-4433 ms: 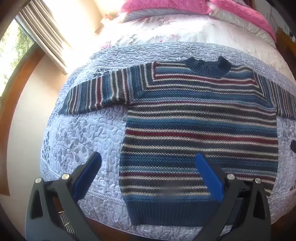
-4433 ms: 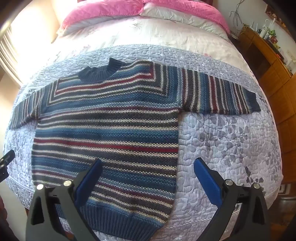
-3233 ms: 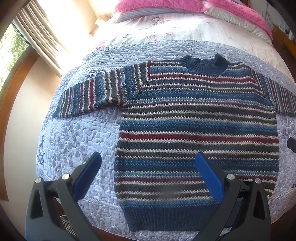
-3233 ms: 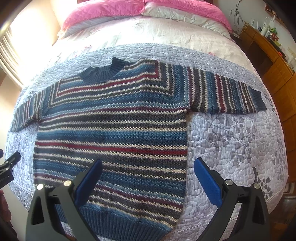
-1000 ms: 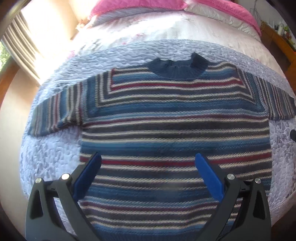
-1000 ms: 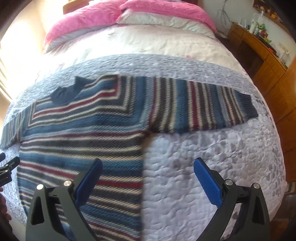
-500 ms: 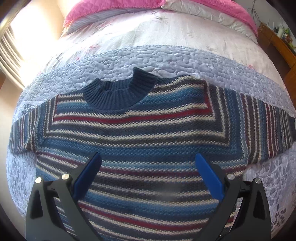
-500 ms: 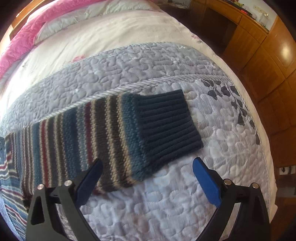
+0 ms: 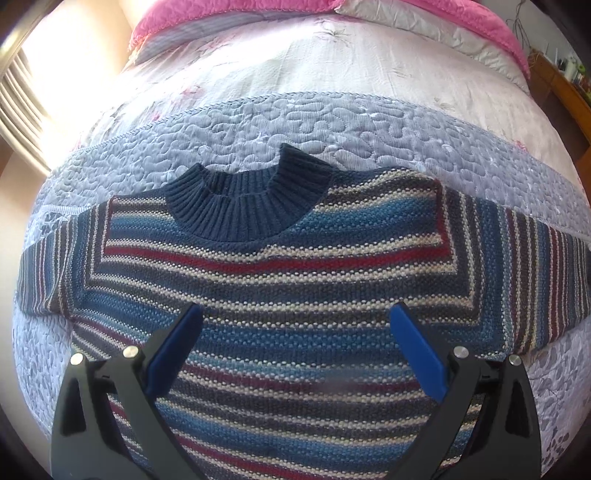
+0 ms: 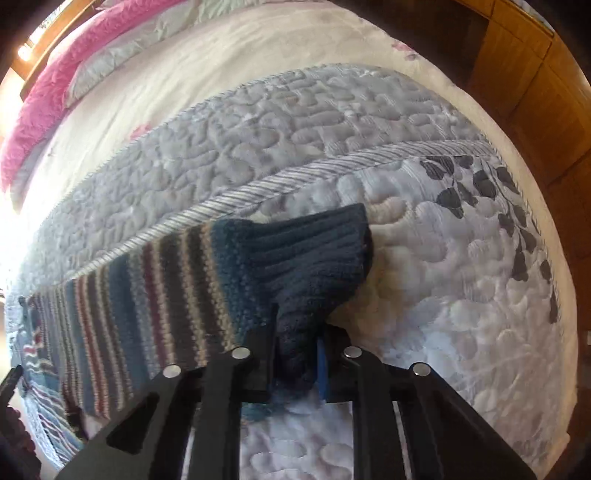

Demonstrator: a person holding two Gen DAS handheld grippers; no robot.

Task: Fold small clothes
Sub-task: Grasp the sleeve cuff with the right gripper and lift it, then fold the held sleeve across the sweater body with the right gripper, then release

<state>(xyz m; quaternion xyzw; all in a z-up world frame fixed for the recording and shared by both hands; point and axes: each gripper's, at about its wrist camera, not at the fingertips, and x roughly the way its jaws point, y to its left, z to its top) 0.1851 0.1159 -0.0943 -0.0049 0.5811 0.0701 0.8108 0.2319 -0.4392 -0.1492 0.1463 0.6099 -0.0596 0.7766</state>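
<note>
Free room and obstacles. Ahead of the left gripper [image 9: 295, 321], whose jaws stand wide apart, only the flat striped sweater [image 9: 295, 295] and the quilted bedspread [image 9: 332, 125] are met; nothing upright is found before the pink pillows [image 9: 229, 14] at the far edge. The gap between the right gripper [image 10: 295, 354] jaws is filled by the bunched sleeve cuff [image 10: 314, 258]. To its right, bare bedspread is open up to the wooden cabinet [image 10: 535, 74].

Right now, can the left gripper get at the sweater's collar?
Probably yes. The left gripper is open above the sweater chest, and the collar lies flat just beyond it with nothing between. The right gripper is off at the sleeve cuff.
</note>
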